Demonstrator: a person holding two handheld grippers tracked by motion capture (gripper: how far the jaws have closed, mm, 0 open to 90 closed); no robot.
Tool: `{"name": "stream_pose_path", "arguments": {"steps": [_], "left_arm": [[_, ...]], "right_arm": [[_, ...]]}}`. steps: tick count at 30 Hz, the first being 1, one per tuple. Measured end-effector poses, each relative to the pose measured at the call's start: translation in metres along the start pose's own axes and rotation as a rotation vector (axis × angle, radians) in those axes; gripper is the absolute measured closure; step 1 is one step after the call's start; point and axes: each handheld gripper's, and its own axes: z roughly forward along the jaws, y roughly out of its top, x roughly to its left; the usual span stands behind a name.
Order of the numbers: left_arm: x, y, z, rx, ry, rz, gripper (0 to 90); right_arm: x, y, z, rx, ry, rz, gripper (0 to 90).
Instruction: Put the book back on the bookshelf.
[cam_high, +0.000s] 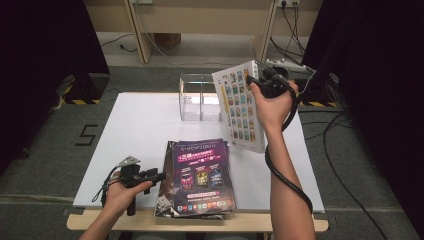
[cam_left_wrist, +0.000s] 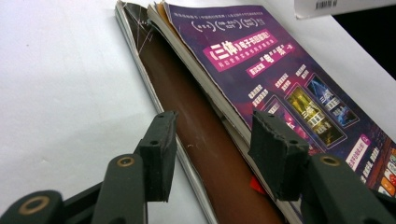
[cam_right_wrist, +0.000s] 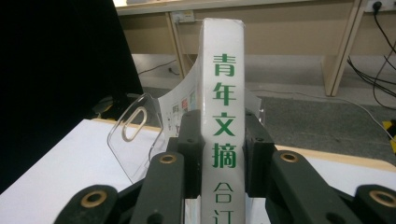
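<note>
While the left gripper (cam_high: 159, 175) rests low at the near edge of the white table (cam_high: 140, 130), its jaws stand well apart and hold nothing, with the spine side of the stack of magazines (cam_high: 197, 177) lying just ahead of and between the pads (cam_left_wrist: 161, 154) without being pressed, as the left gripper view shows; I count at least three in that pile, a purple glossy-covered one on top, a thin one beneath it and a brown-covered one at the bottom, though the exact number of thin ones between is hard to tell. Farther off and higher, the right gripper (cam_high: 260, 80) is closed on the spine of one thick white bound volume with green lettering (cam_right_wrist: 223, 116), the black pads pressing it from both sides, so the book stands upright in the jaws and is carried clear of the table. Just beyond and below that gripper sits one clear acrylic file holder with upright dividers (cam_high: 199, 97), its slots looking empty. Judging from this, the work appears to be standing the books in that holder: one volume is lifted and close to the rack but not yet slotted, and the whole stack near the left gripper remains to be moved
</note>
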Motion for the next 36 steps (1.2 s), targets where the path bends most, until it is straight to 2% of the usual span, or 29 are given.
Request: {"name": "stream_pose_path", "arguments": {"steps": [5, 9, 12, 19, 22, 26, 30, 36], "left_arm": [[0.001, 0.0, -0.001, 0.004, 0.0, 0.001, 50.4], [0.002, 0.0, 0.0, 0.002, 0.003, -0.001, 50.4], [0.002, -0.001, 0.0, 0.0, -0.001, -0.002, 50.4], [0.001, -0.001, -0.002, -0.002, 0.0, 0.002, 50.3], [0.002, -0.001, -0.001, 0.002, -0.002, 0.001, 50.3], [0.003, -0.001, 0.001, 0.006, 0.002, -0.001, 50.3], [0.003, -0.002, 0.0, 0.005, -0.002, -0.001, 50.3], [0.004, -0.002, -0.001, 0.003, -0.001, -0.002, 50.3]], "right_arm": [[-0.006, 0.006, 0.012, -0.005, 0.0, 0.02, 73.9], [-0.004, 0.009, 0.016, -0.006, 0.021, 0.017, 73.9], [-0.006, 0.009, 0.02, -0.008, 0.015, 0.021, 73.9], [-0.026, 0.001, 0.037, -0.023, -0.053, 0.066, 73.9], [-0.03, -0.003, 0.044, -0.017, -0.09, 0.059, 73.8], [-0.028, -0.001, 0.049, -0.017, -0.103, 0.061, 73.8], [-0.019, 0.005, 0.057, -0.013, -0.103, 0.052, 73.8], [-0.009, 0.016, 0.066, -0.053, -0.092, 0.053, 73.8]]}}
